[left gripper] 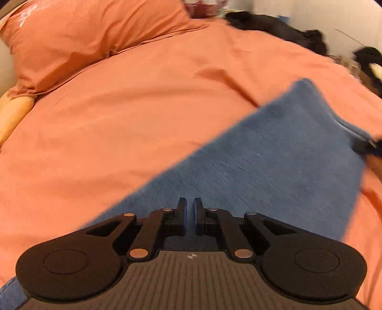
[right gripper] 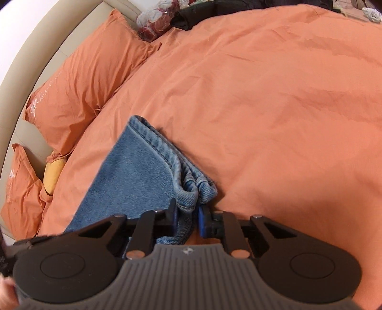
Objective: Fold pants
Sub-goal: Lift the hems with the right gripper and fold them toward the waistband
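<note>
The blue denim pants (left gripper: pixel 262 162) lie stretched across the orange duvet (left gripper: pixel 119 133), running from under my left gripper (left gripper: pixel 189 207) to the far right. Its jaws stand almost together right on the cloth, and only denim shows in the thin slit. In the right wrist view the pants (right gripper: pixel 133 176) show a stitched, bunched hem. My right gripper (right gripper: pixel 188 214) is shut on that bunched corner, with denim filling the space between its blue pads (right gripper: pixel 202 220). How much cloth the left jaws pinch is hidden.
Orange pillows (right gripper: pixel 83 90) lean on a beige headboard (right gripper: pixel 28 78) at the left, with a yellow cushion (right gripper: pixel 53 175) beside them. Dark clothes (left gripper: pixel 274 26) and a red-and-white bundle (right gripper: pixel 157 19) sit at the bed's far edge. Broad duvet (right gripper: pixel 274 107) lies to the right.
</note>
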Demonstrator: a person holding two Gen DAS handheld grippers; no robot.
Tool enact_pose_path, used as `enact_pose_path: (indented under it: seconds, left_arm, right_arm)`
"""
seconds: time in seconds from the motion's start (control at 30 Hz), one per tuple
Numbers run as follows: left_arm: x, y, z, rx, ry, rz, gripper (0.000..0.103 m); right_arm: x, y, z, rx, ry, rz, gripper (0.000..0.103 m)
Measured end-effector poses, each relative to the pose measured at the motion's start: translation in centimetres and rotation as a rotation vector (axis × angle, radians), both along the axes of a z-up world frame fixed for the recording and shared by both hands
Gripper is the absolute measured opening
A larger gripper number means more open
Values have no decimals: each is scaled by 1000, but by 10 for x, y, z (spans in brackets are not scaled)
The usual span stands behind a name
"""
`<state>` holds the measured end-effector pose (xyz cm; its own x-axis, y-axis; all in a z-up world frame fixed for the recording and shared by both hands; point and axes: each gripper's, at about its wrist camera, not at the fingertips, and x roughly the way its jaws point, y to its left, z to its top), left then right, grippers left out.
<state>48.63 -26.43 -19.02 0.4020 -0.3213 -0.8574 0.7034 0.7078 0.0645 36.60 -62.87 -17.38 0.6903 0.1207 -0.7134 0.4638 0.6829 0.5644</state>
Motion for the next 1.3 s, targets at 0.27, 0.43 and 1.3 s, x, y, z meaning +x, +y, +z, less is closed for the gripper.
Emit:
enact_pose_path:
  seconds: [0.27,0.43,1.3]
  left_arm:
    - [-75,23,1,-3,118,-174,6]
    - [-94,16,-26,-1,174,-163,0]
    - [-112,248,54,-74,-7,168,14]
  right_arm:
    - [4,18,50,-108,-59,75,8]
    - [2,35,73,-154,-95,111,7]
    - [32,384,160,-493,-266,772,7]
